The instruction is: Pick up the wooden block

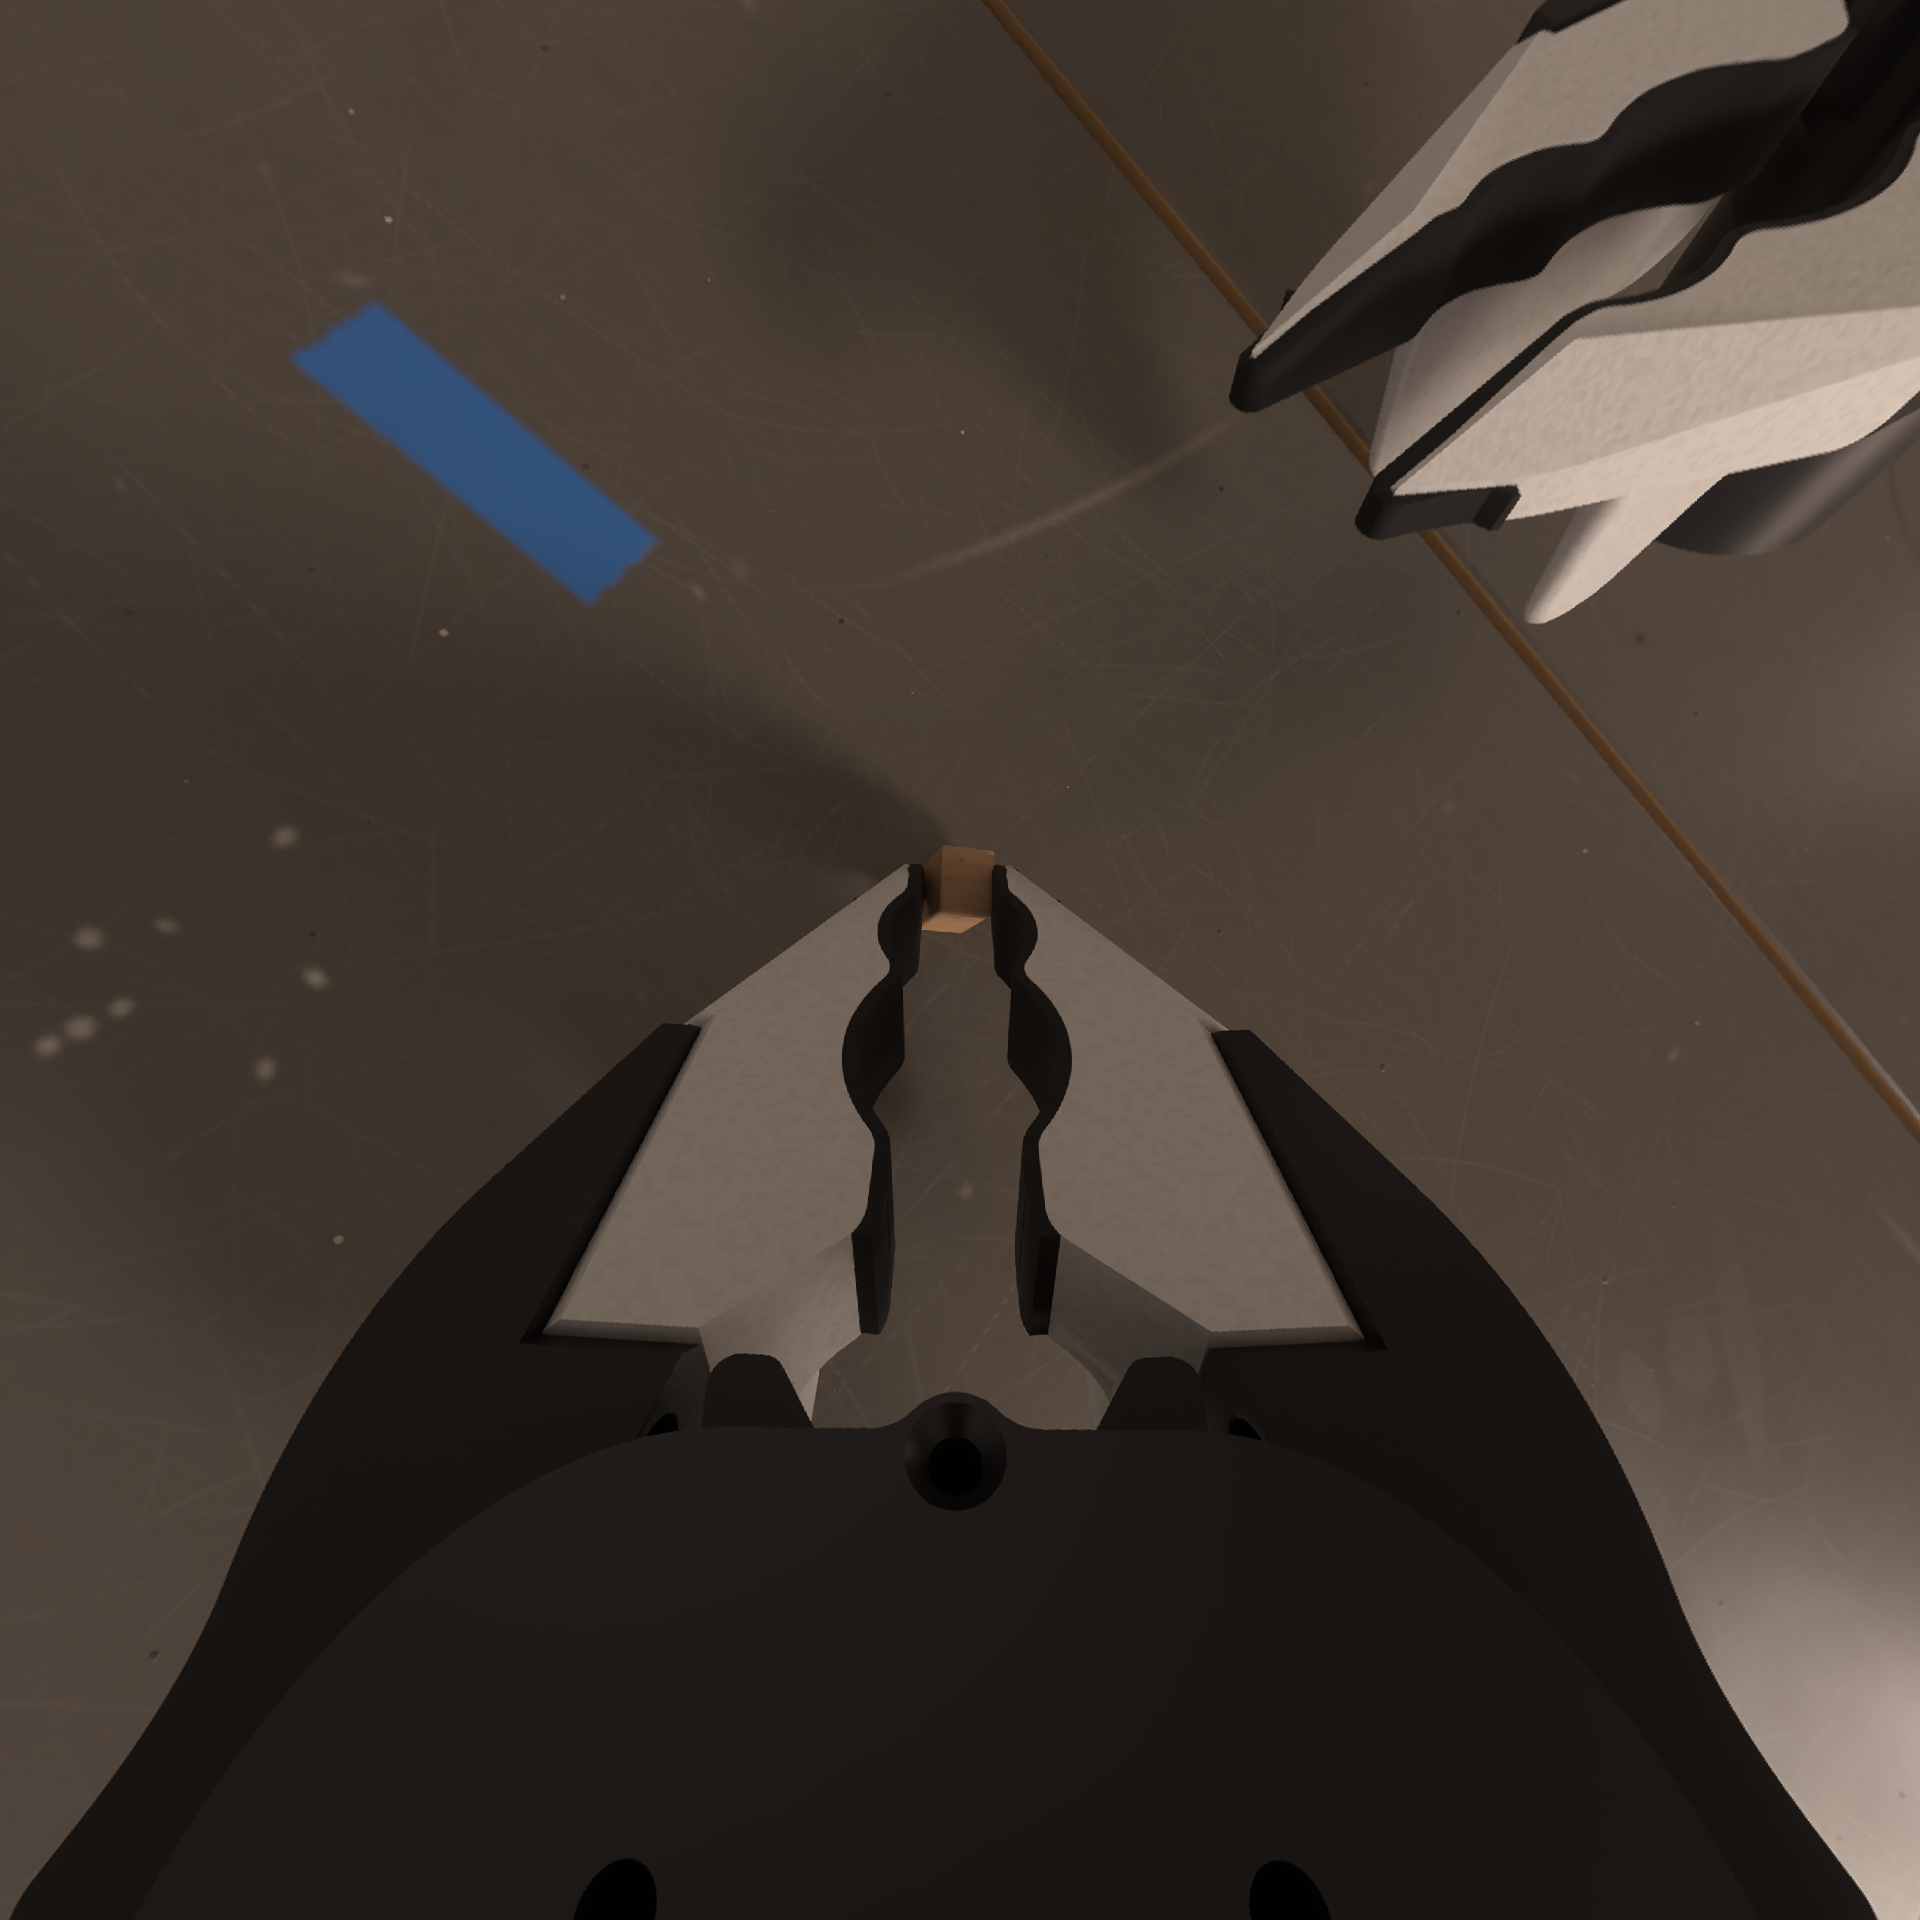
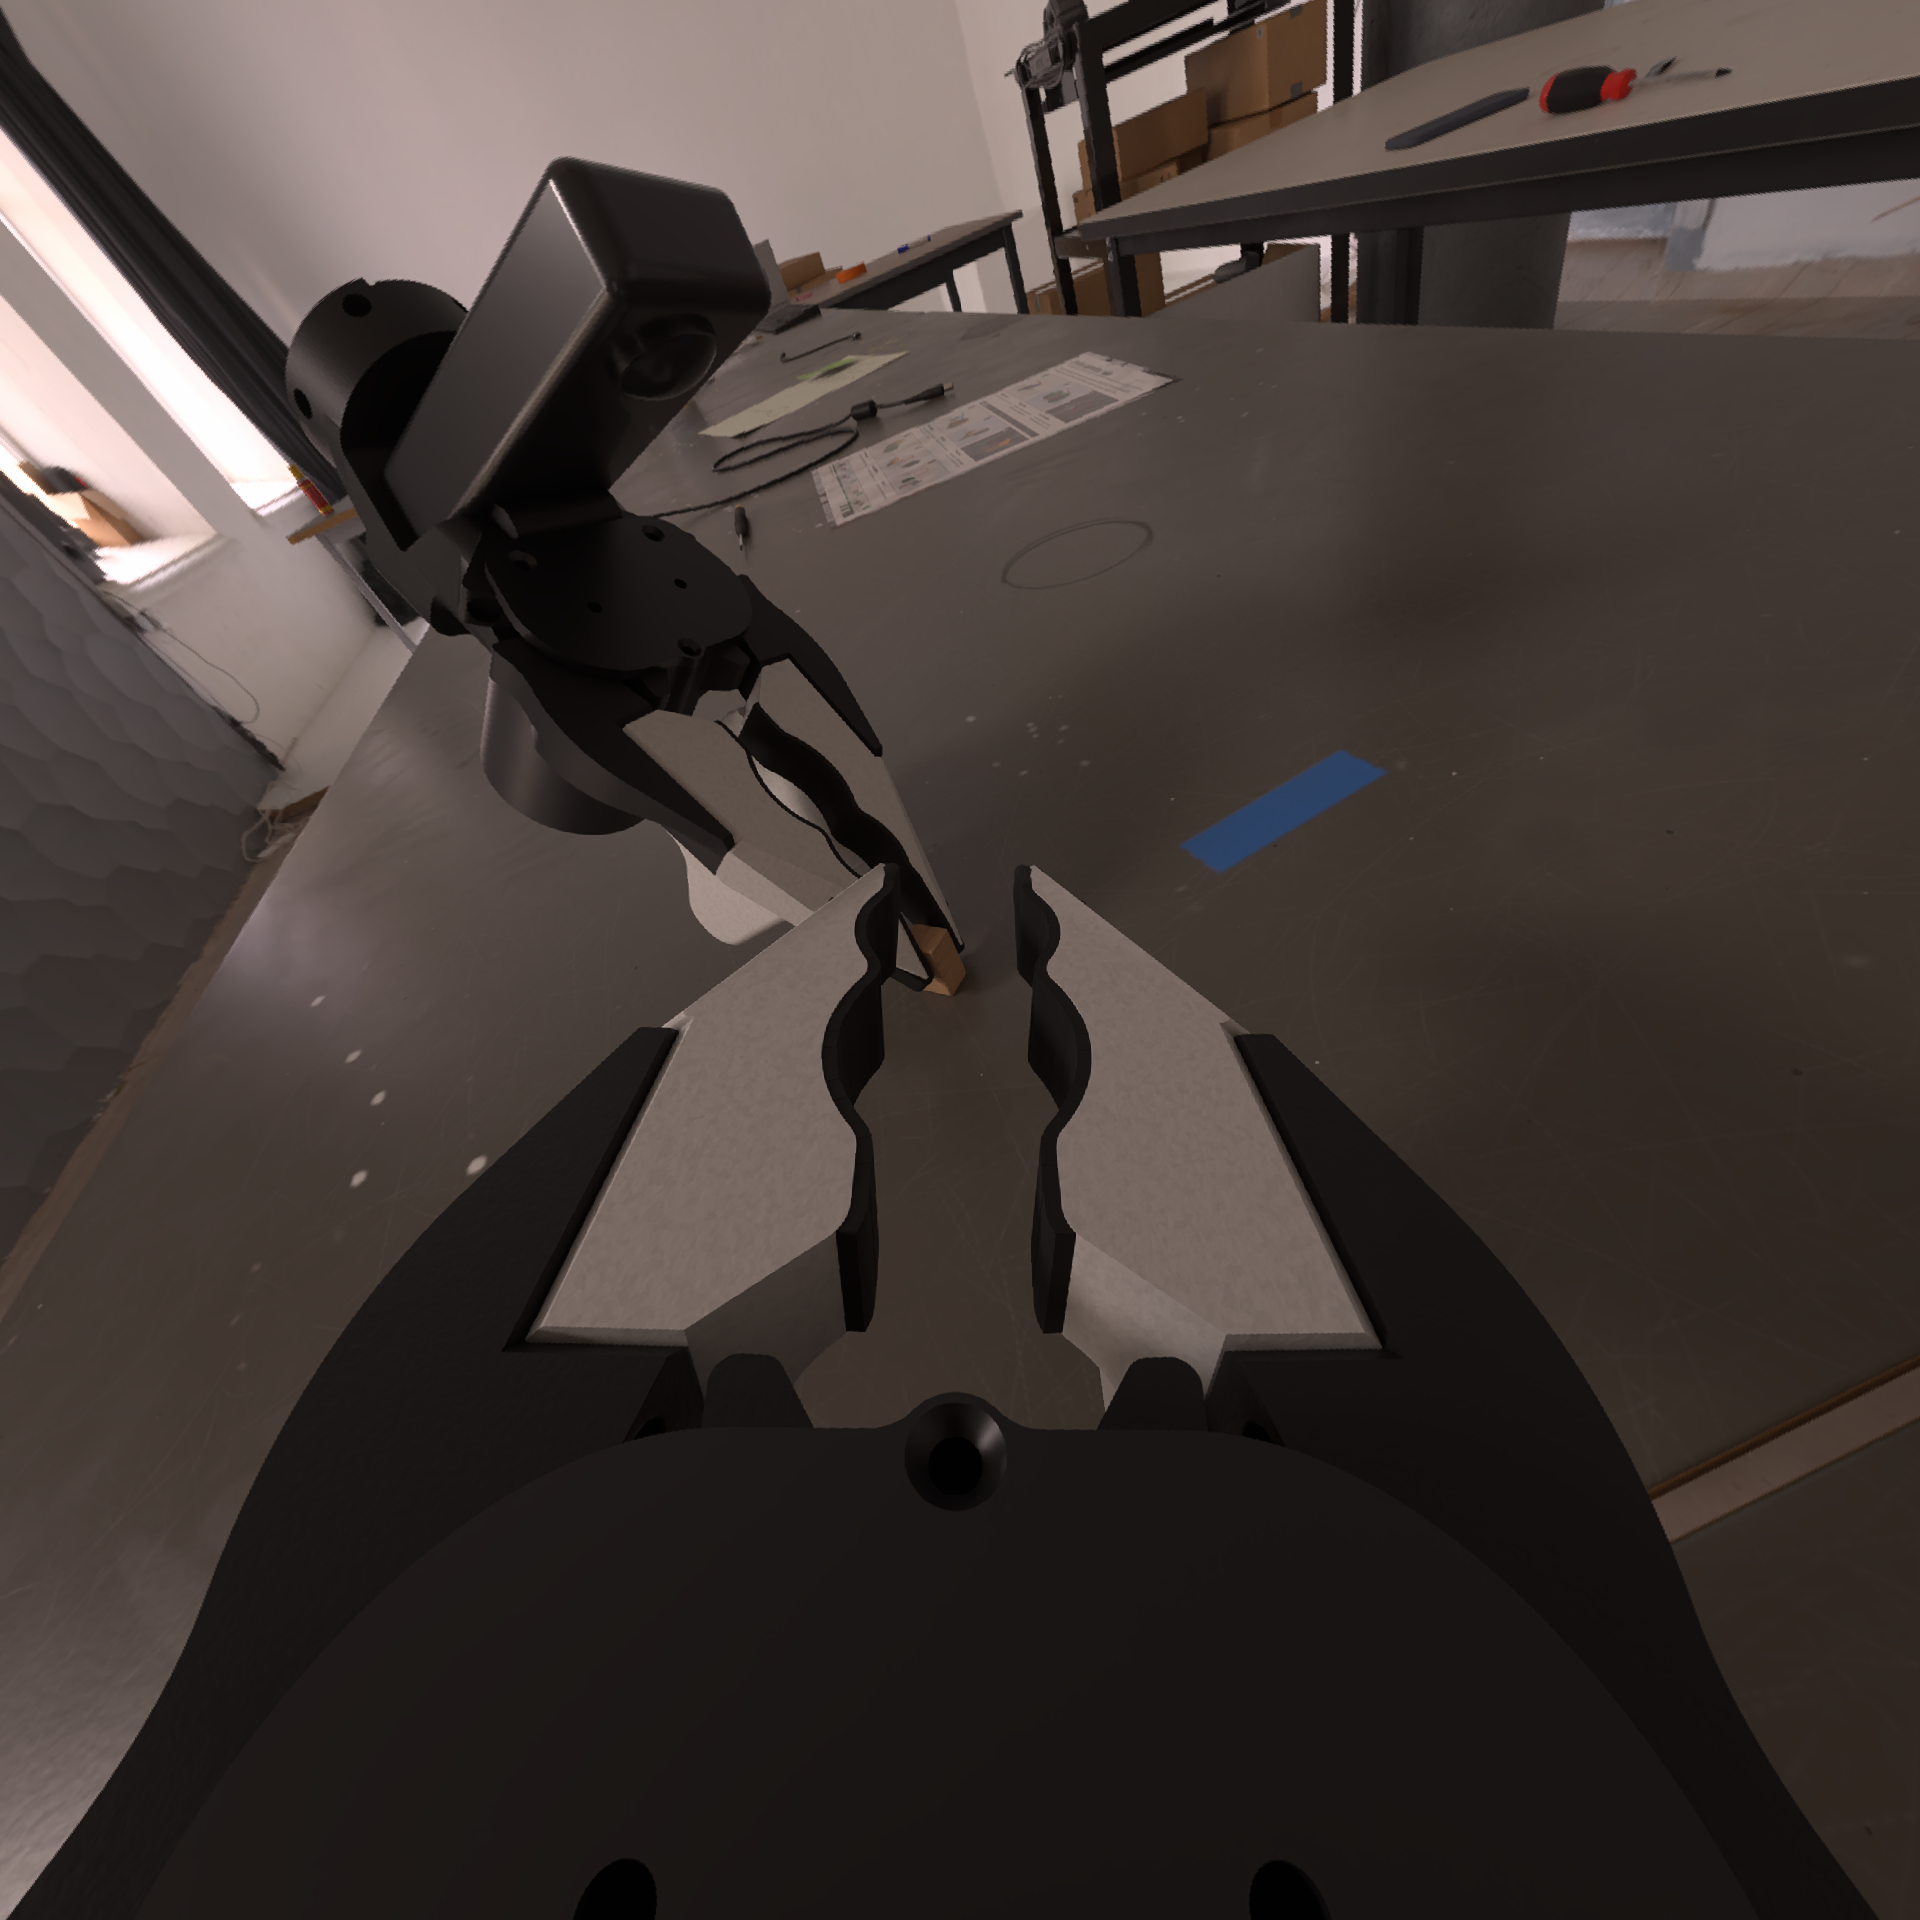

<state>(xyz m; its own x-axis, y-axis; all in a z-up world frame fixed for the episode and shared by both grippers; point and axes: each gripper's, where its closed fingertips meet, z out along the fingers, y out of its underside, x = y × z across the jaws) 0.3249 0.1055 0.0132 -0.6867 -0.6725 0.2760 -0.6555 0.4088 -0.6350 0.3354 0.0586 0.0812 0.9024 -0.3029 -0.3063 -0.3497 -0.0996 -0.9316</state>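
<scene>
The small wooden block (image 1: pixel 957 890) sits between the tips of my left gripper (image 1: pixel 958 883), whose jaws are closed against its two sides. In the right wrist view the block (image 2: pixel 943 970) rests on or just above the grey table (image 2: pixel 1455 1039), under the left gripper's fingertips (image 2: pixel 930 920). My right gripper (image 2: pixel 954 888) is open and empty, hovering just short of the block. The right gripper also shows at the top right of the left wrist view (image 1: pixel 1340 447).
A strip of blue tape (image 1: pixel 473 452) lies on the table, also seen in the right wrist view (image 2: pixel 1283 810). Printed sheets (image 2: pixel 987 436) and a black cable (image 2: pixel 821 436) lie farther back. Another table (image 2: pixel 1507 166) with tools stands beyond.
</scene>
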